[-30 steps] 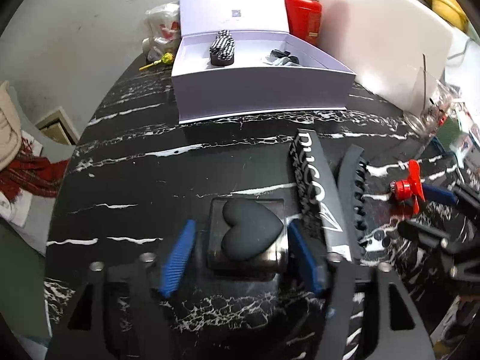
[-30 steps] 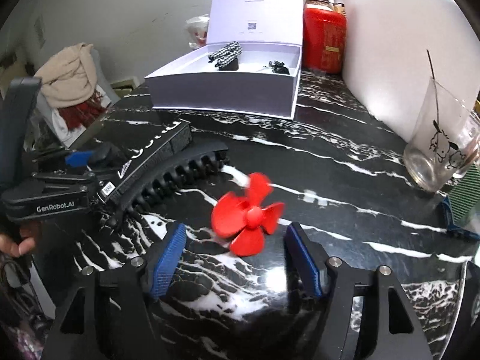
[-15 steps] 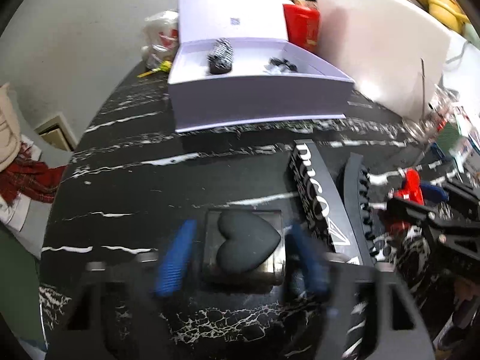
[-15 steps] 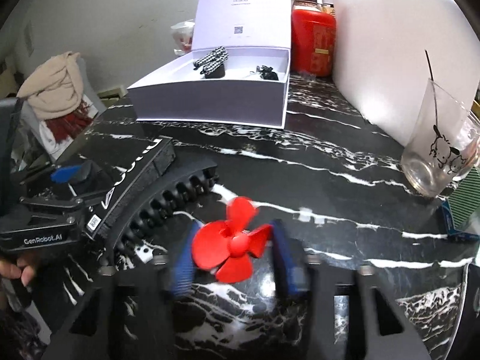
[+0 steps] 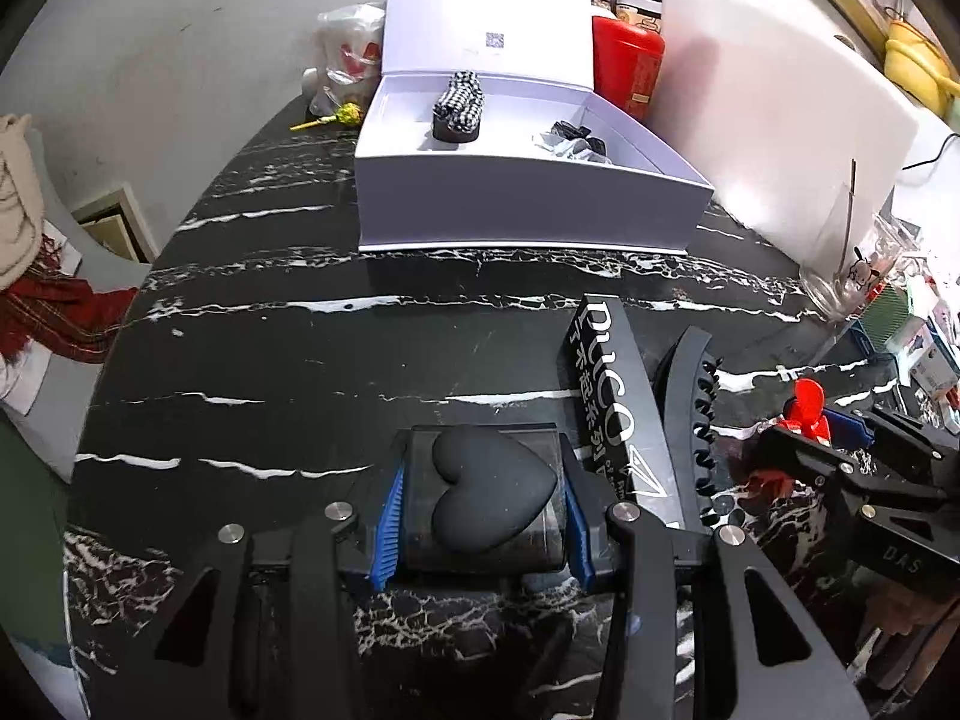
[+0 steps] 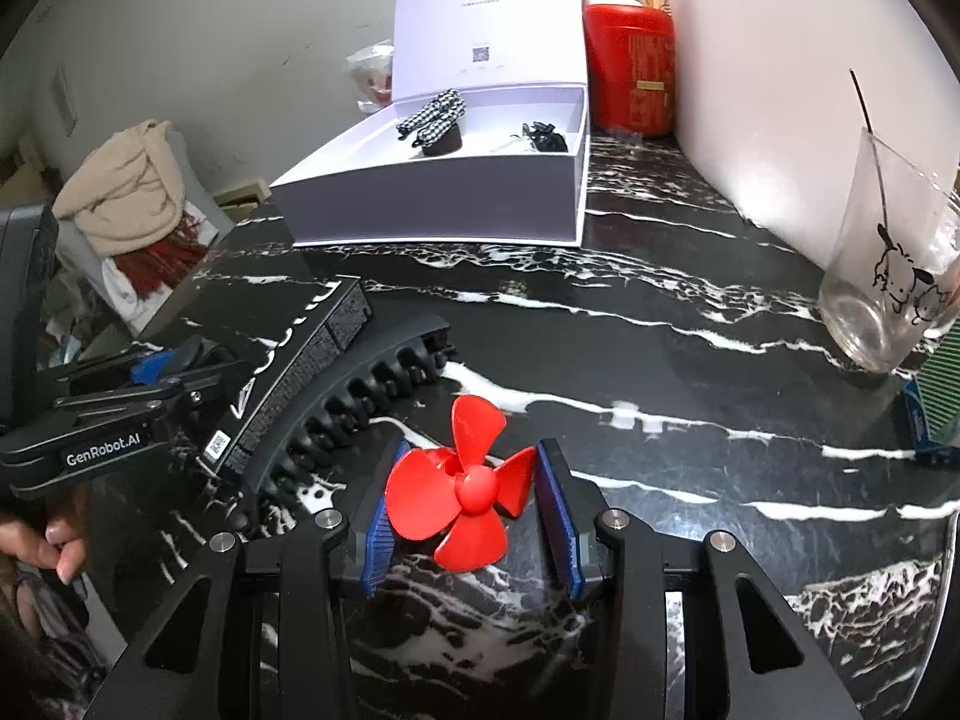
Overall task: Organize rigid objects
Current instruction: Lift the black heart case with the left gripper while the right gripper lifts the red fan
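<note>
Since both loads must travel forward to the white box [image 5: 528,204] at the far side of the table [image 5: 288,348], I read that as the bearing that matters. My left gripper [image 5: 480,510] pinches the heart-topped case [image 5: 486,498] on both sides, low over the marble. My right gripper [image 6: 465,507] has its pads touching the red propeller [image 6: 462,492], apparently gripping it, though blade contact is hard to confirm. The left sits nearer the box.

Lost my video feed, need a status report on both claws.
Left claw shut on heart box. Right claw shut on red propeller. Open white box ahead; path clear.
</note>
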The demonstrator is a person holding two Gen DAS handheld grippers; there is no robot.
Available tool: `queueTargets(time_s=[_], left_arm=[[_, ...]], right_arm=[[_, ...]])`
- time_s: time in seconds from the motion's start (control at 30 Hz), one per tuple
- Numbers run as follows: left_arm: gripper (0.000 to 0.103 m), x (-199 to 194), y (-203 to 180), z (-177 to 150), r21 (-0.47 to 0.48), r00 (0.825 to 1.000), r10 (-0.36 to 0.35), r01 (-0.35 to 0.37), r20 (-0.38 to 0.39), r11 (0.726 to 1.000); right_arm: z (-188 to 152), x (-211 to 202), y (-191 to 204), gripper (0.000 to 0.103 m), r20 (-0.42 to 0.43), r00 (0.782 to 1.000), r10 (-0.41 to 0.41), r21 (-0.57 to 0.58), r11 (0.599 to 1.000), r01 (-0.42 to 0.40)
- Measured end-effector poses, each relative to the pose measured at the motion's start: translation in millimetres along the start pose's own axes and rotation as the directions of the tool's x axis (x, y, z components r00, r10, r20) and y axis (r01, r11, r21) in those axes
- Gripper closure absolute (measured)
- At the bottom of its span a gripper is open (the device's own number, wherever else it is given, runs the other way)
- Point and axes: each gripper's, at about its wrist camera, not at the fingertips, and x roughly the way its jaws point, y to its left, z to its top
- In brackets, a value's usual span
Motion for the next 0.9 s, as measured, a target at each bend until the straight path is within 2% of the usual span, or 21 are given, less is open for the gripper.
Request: queueTargets(time_s=[0.37,0.9], left_arm=[[0.061,-28.7,-4.1,5.3,-0.034,0.999,0.02,-0.018,0.05,0.999],[0.061,-36.2,-18.4,21.8,-0.022,0.999,-0.017,0.018,0.043,1.0]], right_arm=[[2.2,-20.2,5.8,0.061,0.014,1.0,0.02,-0.026,0.999,-0.02],[12.6,-38.1,5.5,0.061,0.037,0.999,0.029,-0.033,0.999,-0.027]])
